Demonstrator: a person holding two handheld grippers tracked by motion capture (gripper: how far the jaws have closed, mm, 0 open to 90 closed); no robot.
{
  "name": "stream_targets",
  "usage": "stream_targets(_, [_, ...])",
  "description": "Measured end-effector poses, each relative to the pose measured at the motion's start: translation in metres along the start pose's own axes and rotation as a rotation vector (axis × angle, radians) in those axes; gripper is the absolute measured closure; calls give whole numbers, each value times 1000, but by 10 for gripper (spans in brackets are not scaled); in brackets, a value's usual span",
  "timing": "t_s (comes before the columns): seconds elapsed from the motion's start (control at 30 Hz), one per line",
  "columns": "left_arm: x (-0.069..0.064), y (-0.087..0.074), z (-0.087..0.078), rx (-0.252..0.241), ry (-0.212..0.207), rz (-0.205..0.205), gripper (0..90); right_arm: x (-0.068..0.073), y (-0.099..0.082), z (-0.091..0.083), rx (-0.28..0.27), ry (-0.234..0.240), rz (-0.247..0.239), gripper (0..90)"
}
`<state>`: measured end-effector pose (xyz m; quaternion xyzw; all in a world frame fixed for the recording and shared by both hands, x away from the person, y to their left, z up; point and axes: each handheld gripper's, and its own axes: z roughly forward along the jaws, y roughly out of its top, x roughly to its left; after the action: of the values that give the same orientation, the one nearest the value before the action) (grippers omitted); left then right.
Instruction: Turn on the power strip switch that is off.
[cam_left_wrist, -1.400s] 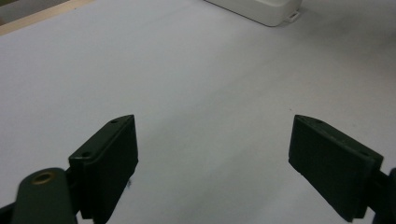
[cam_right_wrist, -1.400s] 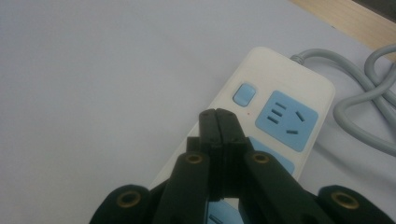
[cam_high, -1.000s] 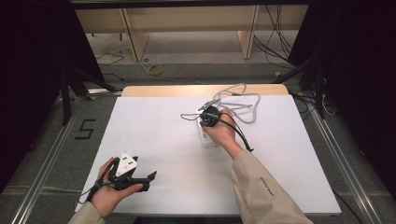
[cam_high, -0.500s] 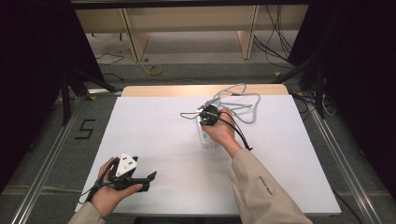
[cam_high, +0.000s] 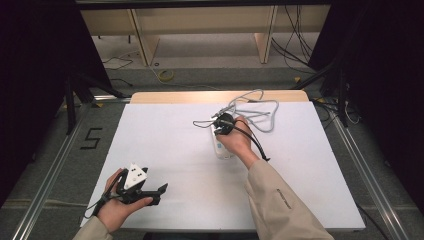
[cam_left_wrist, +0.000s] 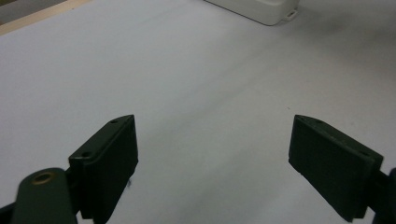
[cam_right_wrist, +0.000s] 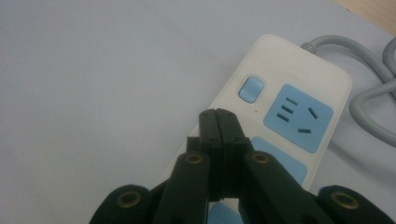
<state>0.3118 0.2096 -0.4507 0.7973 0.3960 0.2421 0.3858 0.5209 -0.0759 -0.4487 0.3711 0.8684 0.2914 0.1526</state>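
While the right claw (cam_right_wrist: 218, 122) hovers closed over the power strip (cam_right_wrist: 285, 116), aim its tip squarely at the blue switch (cam_right_wrist: 251, 89).
From above, the strip (cam_high: 221, 147) lies mid-surface (cam_high: 165, 145) under the right hand; the left claw (cam_left_wrist: 212, 163) gapes open and empty, near the front edge.

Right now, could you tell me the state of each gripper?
Left gripper: open, holding nothing.
Right gripper: shut, empty, over the power strip.
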Motion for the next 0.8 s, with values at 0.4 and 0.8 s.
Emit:
stream_targets(0.4, [0, 0, 0, 0, -1, 1, 153, -1, 0, 1, 12, 5, 24, 900])
stream_targets(0.8, [-1, 0, 0, -1, 0, 2, 153, 1, 2, 2, 38, 14, 39, 900])
